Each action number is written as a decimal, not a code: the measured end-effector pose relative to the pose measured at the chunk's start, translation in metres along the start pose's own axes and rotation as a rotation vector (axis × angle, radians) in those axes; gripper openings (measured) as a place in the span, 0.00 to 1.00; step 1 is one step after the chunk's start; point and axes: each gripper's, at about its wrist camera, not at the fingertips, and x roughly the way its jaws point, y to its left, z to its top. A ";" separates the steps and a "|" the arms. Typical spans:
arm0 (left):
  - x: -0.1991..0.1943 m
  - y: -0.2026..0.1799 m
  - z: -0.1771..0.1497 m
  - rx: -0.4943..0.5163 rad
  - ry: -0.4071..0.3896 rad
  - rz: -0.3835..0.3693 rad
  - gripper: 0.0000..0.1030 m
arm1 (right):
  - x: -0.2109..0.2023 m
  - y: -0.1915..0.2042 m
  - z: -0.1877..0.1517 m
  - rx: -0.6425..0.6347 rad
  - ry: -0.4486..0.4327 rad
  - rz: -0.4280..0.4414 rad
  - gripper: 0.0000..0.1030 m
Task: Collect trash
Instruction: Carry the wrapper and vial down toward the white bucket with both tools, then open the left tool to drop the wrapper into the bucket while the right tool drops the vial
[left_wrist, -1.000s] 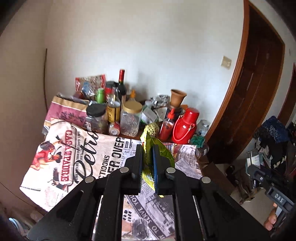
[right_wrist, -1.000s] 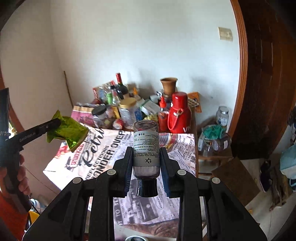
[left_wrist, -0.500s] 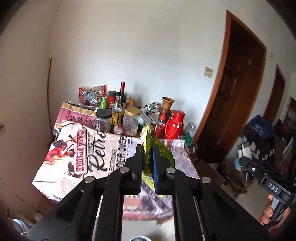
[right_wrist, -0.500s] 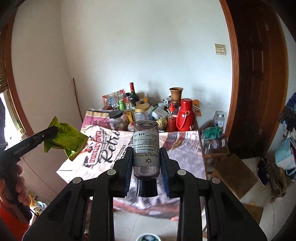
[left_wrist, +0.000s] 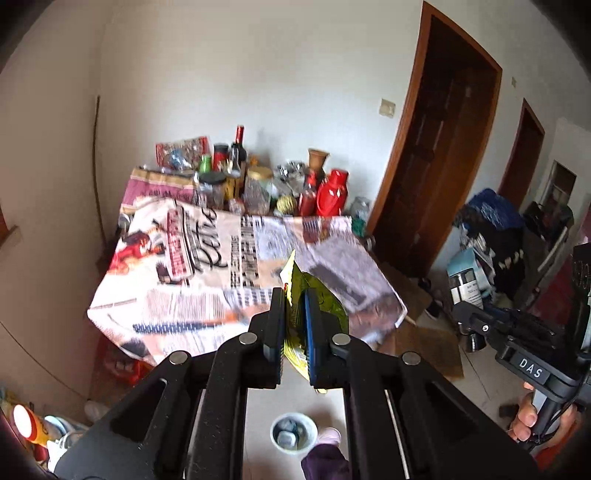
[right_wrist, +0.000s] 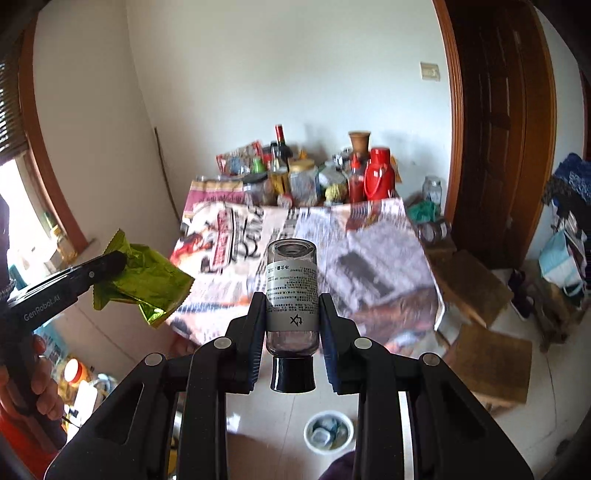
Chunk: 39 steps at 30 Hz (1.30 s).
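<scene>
Left gripper (left_wrist: 294, 325) pinches the green foil wrapper (left_wrist: 325, 306); right gripper (right_wrist: 291, 325) clamps the small glass bottle (right_wrist: 291, 284). Keep both squeezed until above the white bin (right_wrist: 328, 430), probably the drop target.

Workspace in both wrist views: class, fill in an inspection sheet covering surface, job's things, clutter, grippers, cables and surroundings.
Surface: table under a newsprint-pattern cloth, front part bare.
Job's things: green wrapper; small labelled bottle, black cap toward the camera; white bin on the floor, already holding trash.
Clutter: bottles, jars, red flask crowded at the table's far edge.
Grippers: left gripper jaws shut on the wrapper; right gripper jaws shut on the bottle.
Cables: nothing seen.
Surroundings: white wall, brown door, cardboard on the floor.
</scene>
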 end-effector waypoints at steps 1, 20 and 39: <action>0.000 0.000 -0.004 0.000 0.014 -0.006 0.08 | 0.000 0.001 -0.004 0.001 0.015 -0.004 0.25; 0.113 -0.026 -0.110 -0.064 0.351 0.013 0.08 | 0.073 -0.051 -0.090 0.034 0.314 0.002 0.25; 0.307 -0.010 -0.302 -0.151 0.672 0.104 0.08 | 0.239 -0.126 -0.231 0.048 0.598 0.071 0.25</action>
